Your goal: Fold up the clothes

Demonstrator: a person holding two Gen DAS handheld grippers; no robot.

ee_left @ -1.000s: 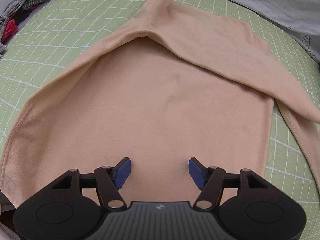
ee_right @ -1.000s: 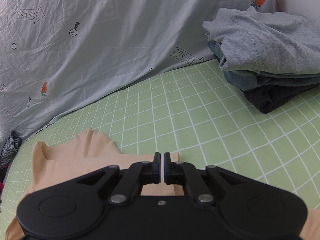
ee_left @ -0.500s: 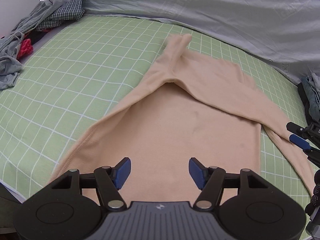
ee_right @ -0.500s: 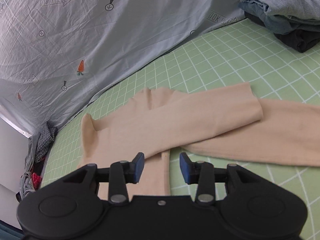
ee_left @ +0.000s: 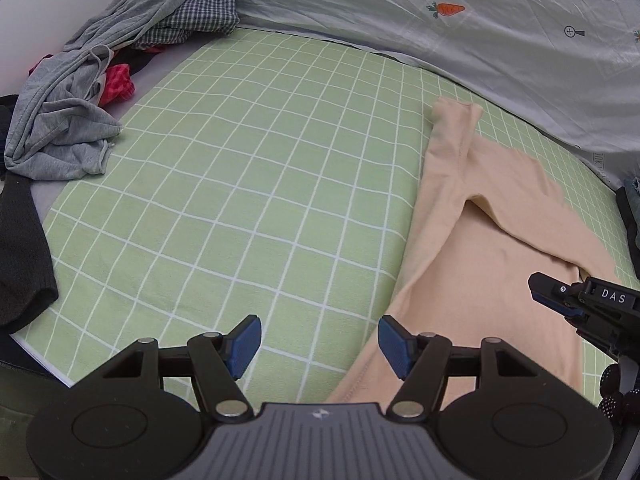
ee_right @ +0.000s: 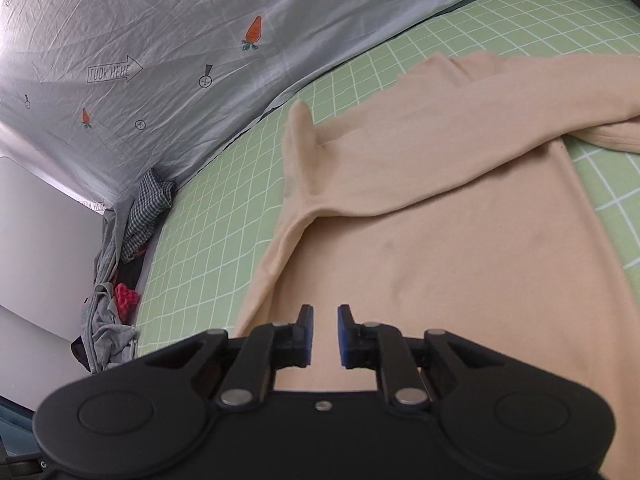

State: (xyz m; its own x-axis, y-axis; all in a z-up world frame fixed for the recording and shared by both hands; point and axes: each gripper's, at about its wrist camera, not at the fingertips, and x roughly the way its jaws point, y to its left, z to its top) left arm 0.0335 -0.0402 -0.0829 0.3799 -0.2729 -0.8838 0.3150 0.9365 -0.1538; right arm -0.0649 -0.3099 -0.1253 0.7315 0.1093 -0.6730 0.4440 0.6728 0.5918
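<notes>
The left tool (ee_left: 319,346) hangs nearest in its own view, its blue pads wide apart with nothing between them, over the green checked sheet (ee_left: 248,208) of the bed, the hem of the beige top (ee_left: 492,264) just at its 3 o'clock. The right tool (ee_right: 323,336) sits low over the body of the same top, its pads a narrow gap apart after just closing in, and no cloth is caught between them. In the left view it shows at 3 o'clock as a dark tip above the top's right side. The top lies flat on the sheet with one sleeve (ee_right: 460,148) folded across the chest from 9 toward 3 o'clock in the right view, and another length of beige cloth pokes out beneath that fold at 3 o'clock. Its upper end (ee_left: 456,112) points to 12 o'clock. Farther off, at 10 o'clock in the left view, a loose heap of clothes (ee_left: 72,112) lies crumpled at the edge of the bed, grey on top with a checked piece and something red under it. Beyond everything, a pale grey cloth (ee_right: 168,52) printed with carrots and arrows rises at 12 o'clock.
</notes>
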